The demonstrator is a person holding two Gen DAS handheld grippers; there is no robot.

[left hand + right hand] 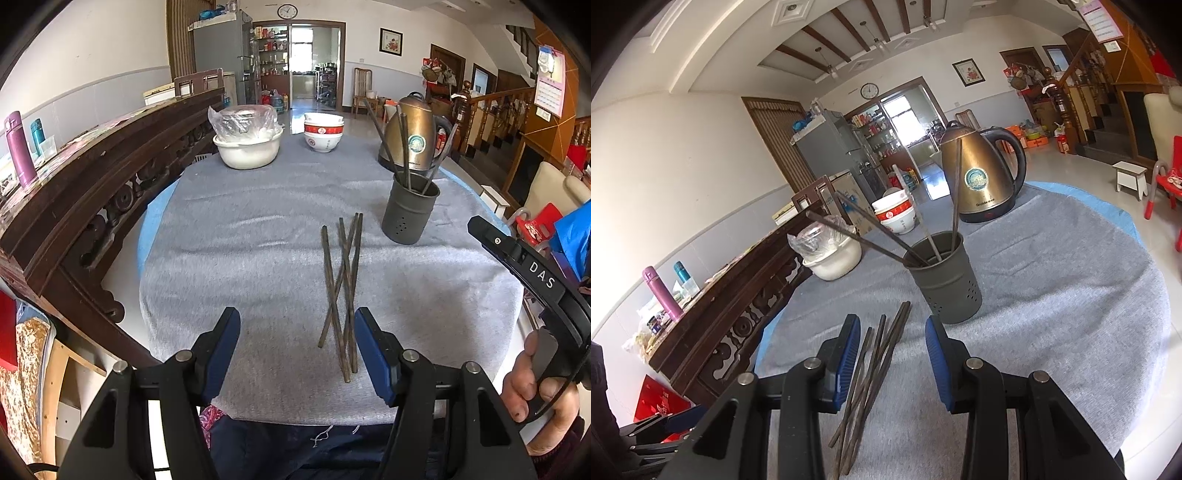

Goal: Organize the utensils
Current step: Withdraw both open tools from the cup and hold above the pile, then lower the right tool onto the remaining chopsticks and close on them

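On the cloth-covered surface (pixel 229 258) we note loose chopsticks (pixel 343 288) lying crossed, the holder (pixel 410 210) at their 1 o'clock already holding several. Both the left gripper (pixel 297 334) and right gripper (pixel 892 345) have fingers spread and empty; we judge the right is placed for pickup.

White walls with grey lower band; round wall clock (pixel 287 11) above kitchen doorway (pixel 314 66) — daylight beyond. Grey fridge (pixel 221 55) left of doorway. Carved dark wooden bench (pixel 103 177) left. Wooden staircase (pixel 498 107) right. Framed picture (pixel 391 41). Glossy pale floor; beamed ceiling (pixel 849 33).
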